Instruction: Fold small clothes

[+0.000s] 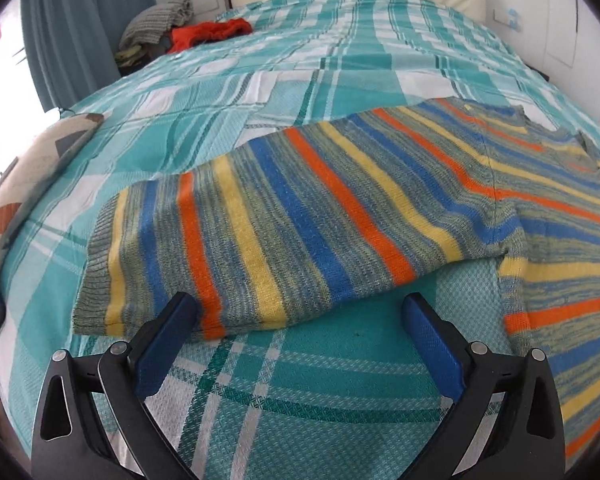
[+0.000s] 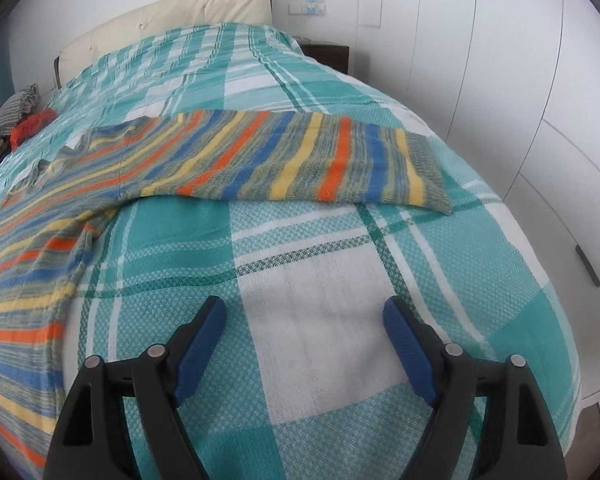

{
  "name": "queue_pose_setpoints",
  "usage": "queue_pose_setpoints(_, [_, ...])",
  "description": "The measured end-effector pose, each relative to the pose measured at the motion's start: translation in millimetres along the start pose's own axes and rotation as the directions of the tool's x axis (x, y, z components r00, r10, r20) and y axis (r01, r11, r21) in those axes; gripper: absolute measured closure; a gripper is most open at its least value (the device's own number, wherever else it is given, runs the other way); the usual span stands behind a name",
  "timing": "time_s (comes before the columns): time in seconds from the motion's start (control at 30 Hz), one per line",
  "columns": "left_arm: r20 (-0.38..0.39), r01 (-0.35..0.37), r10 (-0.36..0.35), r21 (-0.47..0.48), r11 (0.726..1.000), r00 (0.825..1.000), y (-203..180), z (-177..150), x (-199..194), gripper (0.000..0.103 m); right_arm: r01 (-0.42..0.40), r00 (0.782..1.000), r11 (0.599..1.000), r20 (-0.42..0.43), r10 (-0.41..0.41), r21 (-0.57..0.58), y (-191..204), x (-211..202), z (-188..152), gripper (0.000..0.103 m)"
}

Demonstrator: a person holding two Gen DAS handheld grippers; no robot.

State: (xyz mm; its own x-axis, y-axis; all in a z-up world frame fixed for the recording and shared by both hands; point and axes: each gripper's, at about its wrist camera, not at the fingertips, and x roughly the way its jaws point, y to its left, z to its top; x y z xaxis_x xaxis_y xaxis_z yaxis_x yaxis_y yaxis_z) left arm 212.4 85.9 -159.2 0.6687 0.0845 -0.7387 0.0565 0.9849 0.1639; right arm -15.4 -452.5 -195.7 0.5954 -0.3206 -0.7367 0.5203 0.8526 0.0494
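A knitted sweater striped in orange, blue, yellow and grey-green (image 1: 340, 208) is lying spread flat on the teal-and-white checked bedspread (image 1: 300, 380), sleeves stretched out to either side. The left gripper (image 1: 300, 312) is hovering wide apart just beside one sleeve's lower edge, holding nothing. The right gripper (image 2: 304, 316) is gaping empty over bare bedspread, near the other sleeve.

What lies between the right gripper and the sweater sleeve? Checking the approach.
Only bare plaid bedspread between the right gripper and the sleeve, per the right wrist view.

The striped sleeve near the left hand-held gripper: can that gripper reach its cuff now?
Probably yes: the left hand-held gripper is open, the sleeve lies flat just ahead, and nothing covers the cuff.
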Motion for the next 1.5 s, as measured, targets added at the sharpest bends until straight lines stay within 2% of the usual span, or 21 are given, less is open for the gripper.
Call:
queue_pose_setpoints(0.1, [0.004, 0.011, -0.011, -0.008, 1.000, 1.000, 1.7, -0.5, -1.7, 0.000, 0.029, 0.999, 0.999, 0.017, -0.028, -0.013, 3.3, 0.8, -3.4, 0.016])
queue_pose_setpoints(0.47, [-0.005, -0.028, 0.028, 0.011, 1.000, 1.000, -0.1, -1.6, -4.4, 0.000, -0.021, 1.000, 1.000, 0.005, 0.021, 0.009, -2.1, 7.3, -2.8, 0.009])
queue_pose_setpoints(0.57, [0.002, -0.038, 0.038, 0.016, 0.999, 0.999, -1.8, -2.7, -5.0, 0.000, -0.023, 1.000, 1.000, 0.005, 0.023, 0.010, -2.0, 7.7, -2.5, 0.009])
queue_pose_setpoints(0.73, [0.000, 0.003, -0.003, -0.016, 1.000, 1.000, 3.9, -2.9, -2.8, 0.000, -0.024, 1.000, 1.000, 0.006, 0.023, 0.010, -1.7, 7.5, -2.9, 0.008])
queue_pose_setpoints(1.5, [0.001, -0.003, 0.003, -0.012, 1.000, 1.000, 3.1, -3.0, -2.9, 0.000, -0.016, 1.000, 1.000, 0.006, 0.016, 0.000, -0.3, 7.5, -3.2, 0.008])
